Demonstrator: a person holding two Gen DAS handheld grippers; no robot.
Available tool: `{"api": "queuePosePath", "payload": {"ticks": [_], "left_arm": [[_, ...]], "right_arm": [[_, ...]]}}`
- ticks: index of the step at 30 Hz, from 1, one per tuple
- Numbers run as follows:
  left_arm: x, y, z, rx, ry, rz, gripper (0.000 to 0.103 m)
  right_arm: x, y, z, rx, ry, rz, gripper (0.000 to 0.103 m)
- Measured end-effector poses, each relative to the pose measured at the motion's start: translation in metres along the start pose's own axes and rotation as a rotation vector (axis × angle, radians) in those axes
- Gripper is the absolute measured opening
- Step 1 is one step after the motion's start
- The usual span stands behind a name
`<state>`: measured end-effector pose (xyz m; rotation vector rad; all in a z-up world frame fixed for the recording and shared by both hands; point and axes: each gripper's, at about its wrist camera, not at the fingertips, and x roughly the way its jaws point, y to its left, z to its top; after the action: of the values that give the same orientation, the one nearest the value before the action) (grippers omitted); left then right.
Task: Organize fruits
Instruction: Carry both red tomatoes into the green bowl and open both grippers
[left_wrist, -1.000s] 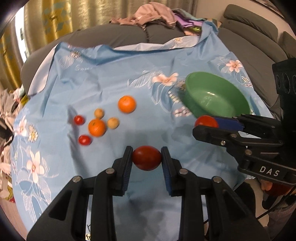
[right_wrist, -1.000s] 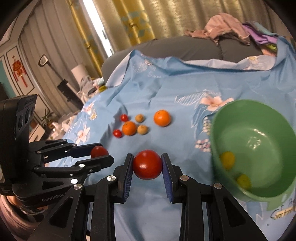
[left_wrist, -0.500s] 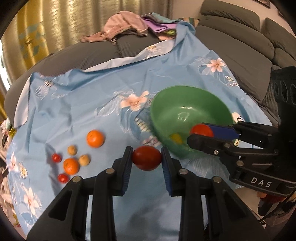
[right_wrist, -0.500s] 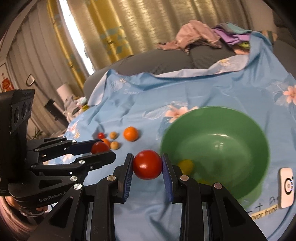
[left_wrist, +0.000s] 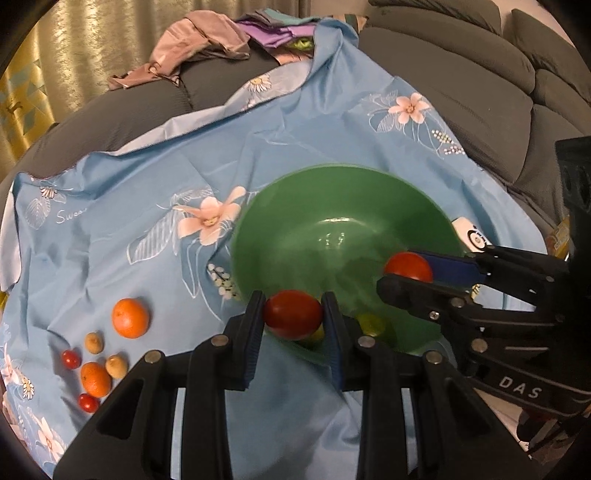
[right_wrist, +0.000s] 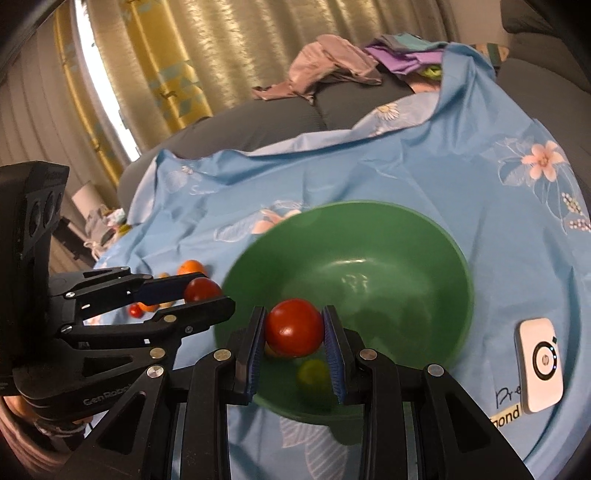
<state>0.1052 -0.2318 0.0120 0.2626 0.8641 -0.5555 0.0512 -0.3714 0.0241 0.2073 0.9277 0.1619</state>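
My left gripper is shut on a dark red tomato and hangs over the near rim of the green bowl. My right gripper is shut on a brighter red tomato above the same bowl. Each gripper shows in the other's view: the right one at the right, the left one at the left. Small yellow-green fruits lie in the bowl's bottom. Oranges, small tan fruits and cherry tomatoes lie on the blue flowered cloth to the left.
A white pocket device lies on the cloth right of the bowl. A grey sofa runs behind and to the right, with a heap of clothes on it. Curtains hang at the back.
Both grippers have travelled to the right with their tomatoes, from over the cloth beside the loose fruit to above the green bowl. Both grips are unchanged.
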Motion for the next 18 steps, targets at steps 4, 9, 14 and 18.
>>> {"api": "queuePosePath", "payload": {"ticks": [4,9,14,18], "left_arm": [[0.012,-0.002,-0.001,0.004,0.024,0.002,0.031],[0.014,-0.004,-0.001,0.009,0.029,0.01,0.034],[0.007,0.001,-0.002,-0.007,0.015,0.039,0.065],[-0.004,0.011,-0.011,-0.046,0.017,0.058,0.075]], "right_arm": [[0.005,-0.007,-0.001,0.011,0.019,-0.024,0.032],[0.007,-0.011,-0.002,0.031,0.031,-0.053,0.033],[0.004,-0.011,-0.001,0.033,0.028,-0.079,0.034],[-0.004,-0.009,-0.003,0.038,0.017,-0.075,0.035]]}}
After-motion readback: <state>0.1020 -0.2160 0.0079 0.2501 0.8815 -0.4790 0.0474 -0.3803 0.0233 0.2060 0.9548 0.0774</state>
